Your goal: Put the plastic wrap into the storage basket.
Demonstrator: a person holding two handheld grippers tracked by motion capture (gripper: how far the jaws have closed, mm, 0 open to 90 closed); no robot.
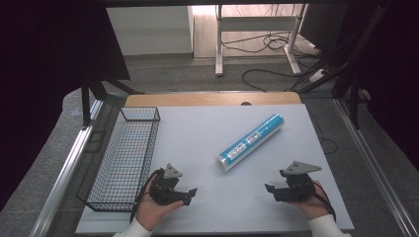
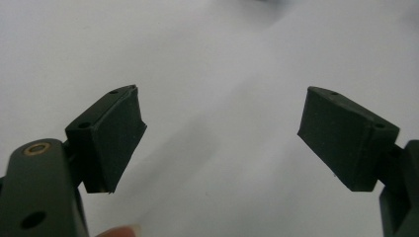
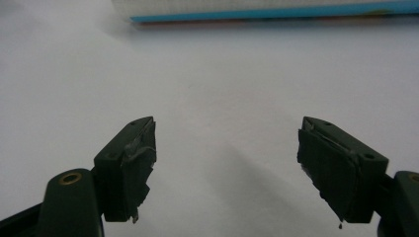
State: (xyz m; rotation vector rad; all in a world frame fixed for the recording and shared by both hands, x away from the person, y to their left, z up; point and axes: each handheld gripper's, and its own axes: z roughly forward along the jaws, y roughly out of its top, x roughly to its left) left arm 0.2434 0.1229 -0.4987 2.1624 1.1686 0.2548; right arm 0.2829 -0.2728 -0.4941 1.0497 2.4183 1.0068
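Observation:
A blue and white roll (image 1: pixel 251 141) lies slantwise in the middle of the white table top (image 1: pixel 207 133). Its blue edge (image 3: pixel 276 13) runs along the top of the right gripper view. My left gripper (image 1: pixel 189 196) rests low on the table near the front, left of the roll, held by a hand. Its jaws stand wide apart over bare white surface, as the left gripper view (image 2: pixel 222 133) shows. My right gripper (image 1: pixel 270 191) sits at the front right, jaws pointing left, open with nothing between them (image 3: pixel 227 163).
A black wire basket (image 1: pixel 126 153) stands along the table's left edge, close to my left gripper. Beyond the table's far wooden edge (image 1: pixel 212 98) is floor with cables and a white desk frame (image 1: pixel 257 29). Dark curtains flank both sides.

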